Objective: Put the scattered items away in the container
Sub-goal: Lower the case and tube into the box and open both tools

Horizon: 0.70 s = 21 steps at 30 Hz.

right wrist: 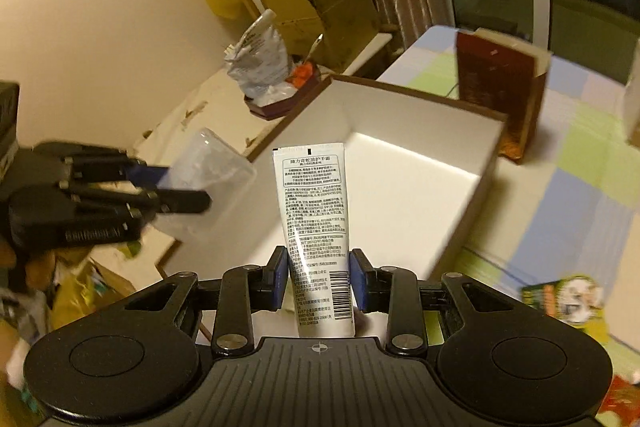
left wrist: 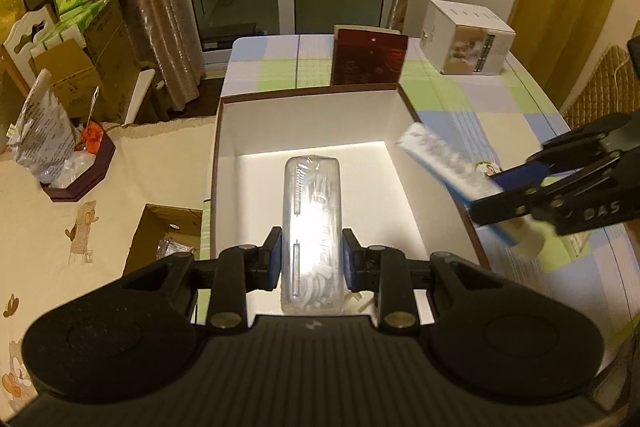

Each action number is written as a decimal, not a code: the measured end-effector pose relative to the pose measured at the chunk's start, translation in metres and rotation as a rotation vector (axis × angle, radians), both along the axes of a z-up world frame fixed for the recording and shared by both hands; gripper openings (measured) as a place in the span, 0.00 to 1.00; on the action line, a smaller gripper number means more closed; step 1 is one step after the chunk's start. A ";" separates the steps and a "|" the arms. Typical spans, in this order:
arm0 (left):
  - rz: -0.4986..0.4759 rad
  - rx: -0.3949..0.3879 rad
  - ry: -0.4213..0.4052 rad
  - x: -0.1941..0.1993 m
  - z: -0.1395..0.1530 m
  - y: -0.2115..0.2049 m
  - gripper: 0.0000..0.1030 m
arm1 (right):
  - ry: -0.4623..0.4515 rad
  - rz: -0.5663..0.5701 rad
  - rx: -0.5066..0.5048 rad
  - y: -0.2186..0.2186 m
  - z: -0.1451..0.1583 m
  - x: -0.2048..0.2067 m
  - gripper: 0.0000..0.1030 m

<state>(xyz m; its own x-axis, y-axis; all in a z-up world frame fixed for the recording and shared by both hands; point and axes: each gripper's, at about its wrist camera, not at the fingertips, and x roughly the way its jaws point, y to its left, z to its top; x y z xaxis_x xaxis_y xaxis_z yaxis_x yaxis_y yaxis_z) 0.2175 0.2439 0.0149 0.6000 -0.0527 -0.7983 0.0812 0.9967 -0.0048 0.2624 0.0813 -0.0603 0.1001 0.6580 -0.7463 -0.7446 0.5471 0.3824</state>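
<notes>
Left wrist view: the left hand-held gripper (left wrist: 311,259) is clamped on a clear plastic oblong case (left wrist: 312,227), at frame centre over the open white cardboard box (left wrist: 308,119) on the checked table (left wrist: 500,115).

Right wrist view: the right hand-held gripper (right wrist: 319,277) is clamped on a white printed tube (right wrist: 316,227), centre frame above the box's near edge.

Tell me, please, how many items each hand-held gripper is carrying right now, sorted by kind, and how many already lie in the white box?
Clear plastic cases, in the left hand-held gripper: 1
White tubes, in the right hand-held gripper: 1
Items visible on the floor of the white box: 0
Total carried: 2
</notes>
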 end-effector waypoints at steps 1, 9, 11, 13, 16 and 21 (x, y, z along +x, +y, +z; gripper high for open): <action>0.008 -0.001 0.007 0.003 -0.003 0.003 0.24 | 0.017 -0.007 -0.006 0.009 -0.005 0.003 0.34; 0.044 -0.032 0.080 0.034 -0.034 0.022 0.24 | 0.022 -0.048 -0.126 0.054 -0.051 0.028 0.34; 0.047 -0.037 0.103 0.043 -0.044 0.024 0.24 | 0.000 -0.051 -0.168 0.062 -0.061 0.034 0.34; 0.052 -0.033 0.123 0.051 -0.055 0.026 0.24 | -0.016 -0.046 -0.201 0.065 -0.070 0.039 0.34; 0.058 -0.020 0.142 0.059 -0.070 0.028 0.24 | -0.056 -0.016 -0.246 0.069 -0.081 0.040 0.34; 0.051 -0.020 0.156 0.067 -0.090 0.027 0.24 | -0.101 0.017 -0.294 0.070 -0.092 0.039 0.34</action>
